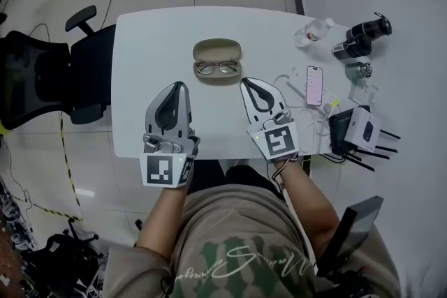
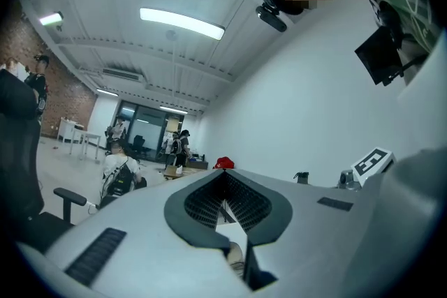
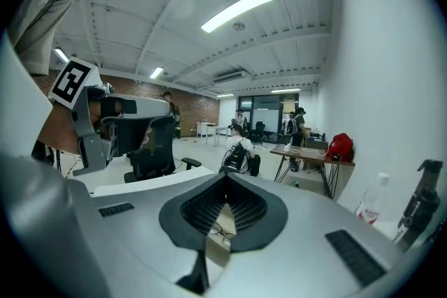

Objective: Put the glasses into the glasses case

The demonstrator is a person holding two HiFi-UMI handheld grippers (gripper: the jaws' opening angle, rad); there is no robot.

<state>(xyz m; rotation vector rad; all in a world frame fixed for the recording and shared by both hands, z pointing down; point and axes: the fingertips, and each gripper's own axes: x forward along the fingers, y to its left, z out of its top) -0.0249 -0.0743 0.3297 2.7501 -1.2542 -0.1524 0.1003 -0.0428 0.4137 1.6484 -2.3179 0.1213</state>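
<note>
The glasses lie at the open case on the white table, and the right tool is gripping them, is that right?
Not quite. The glasses lie at the open case on the white table, but the right tool is not gripping them. The head view shows it nearer the person, apart from them, and the right gripper view shows its jaws closed on nothing.

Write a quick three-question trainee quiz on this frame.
1. True or false: the left gripper holds the glasses.
2. Which lies on the table to the person's right of the glasses case? A) phone B) mug C) book
3. Fill in: the jaws of the left gripper and the right gripper are both ___.
Key: 1 false, the glasses lie at the open case; 2 A; 3 shut.
</note>
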